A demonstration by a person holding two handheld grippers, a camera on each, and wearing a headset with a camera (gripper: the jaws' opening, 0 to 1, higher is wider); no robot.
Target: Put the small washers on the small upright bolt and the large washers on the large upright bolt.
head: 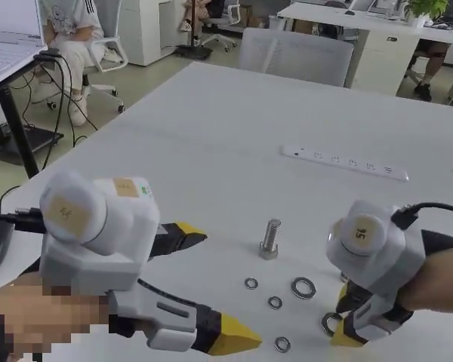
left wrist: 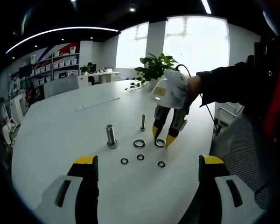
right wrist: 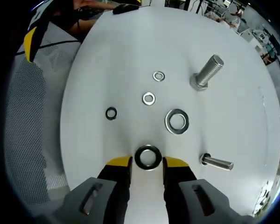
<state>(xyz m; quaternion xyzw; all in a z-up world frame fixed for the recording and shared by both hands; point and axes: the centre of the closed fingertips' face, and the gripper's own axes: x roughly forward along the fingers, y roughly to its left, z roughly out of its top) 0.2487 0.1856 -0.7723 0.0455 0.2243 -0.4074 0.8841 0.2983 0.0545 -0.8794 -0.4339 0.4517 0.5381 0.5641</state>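
Note:
The large upright bolt stands mid-table. The small upright bolt stands near it. One large washer lies flat between them. A second large washer lies on the table between the yellow fingertips of my right gripper, whose jaws straddle it with small gaps. Three small washers lie loose in front of the large bolt. My left gripper hangs wide open and empty, short of the washers.
A white power strip lies farther back on the white table. A grey chair stands at the far edge. A potted plant sits at the table's end. A person sits far left.

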